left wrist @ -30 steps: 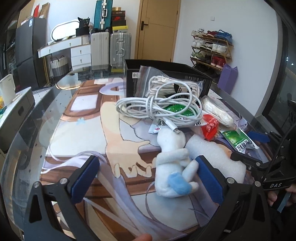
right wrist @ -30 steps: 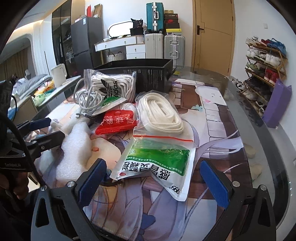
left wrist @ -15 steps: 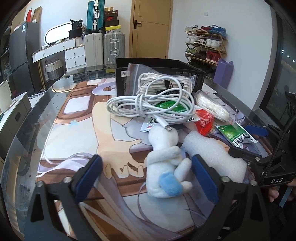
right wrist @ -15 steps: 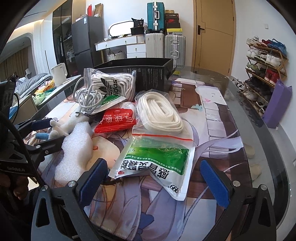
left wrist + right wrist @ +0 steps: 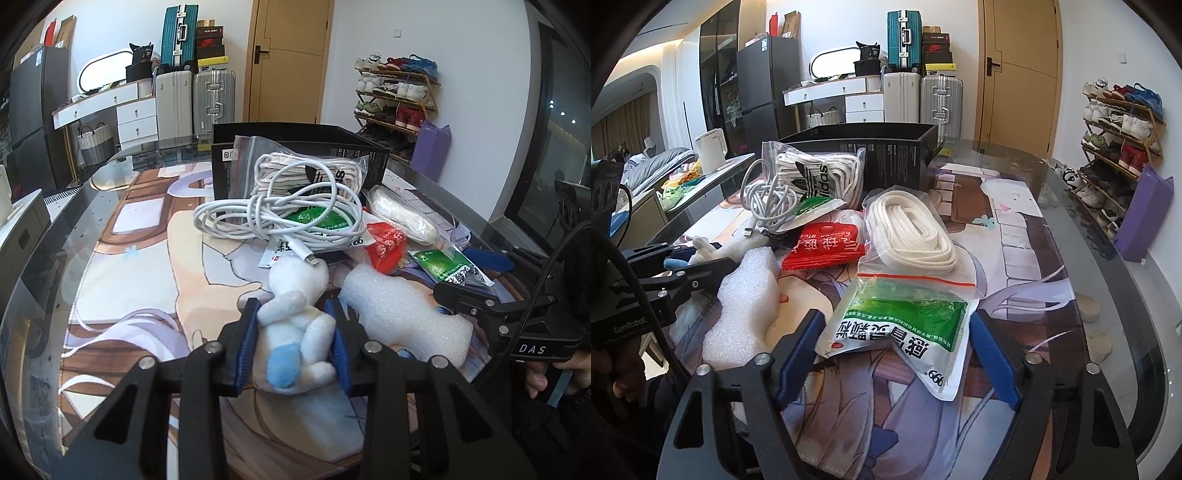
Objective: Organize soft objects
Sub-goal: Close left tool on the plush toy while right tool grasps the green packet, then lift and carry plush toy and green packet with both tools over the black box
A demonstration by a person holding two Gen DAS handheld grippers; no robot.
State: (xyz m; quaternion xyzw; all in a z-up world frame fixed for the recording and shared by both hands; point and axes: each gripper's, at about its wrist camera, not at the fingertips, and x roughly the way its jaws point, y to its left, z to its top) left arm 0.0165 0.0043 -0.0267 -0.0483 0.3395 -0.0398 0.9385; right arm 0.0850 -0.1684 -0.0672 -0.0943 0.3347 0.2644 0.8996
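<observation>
The left gripper [image 5: 295, 341] squeezes the white plush toy with a blue paw [image 5: 295, 325] at its belly; lift straight, clear of the white foam block [image 5: 402, 317] beside it. The right gripper [image 5: 895, 349], jaws closing, straddles the green-and-white sachet [image 5: 905, 325] untouched.

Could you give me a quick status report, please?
Left claw shut on plush. Right claw closing around green pouch. Cable end rests on plush.
</observation>
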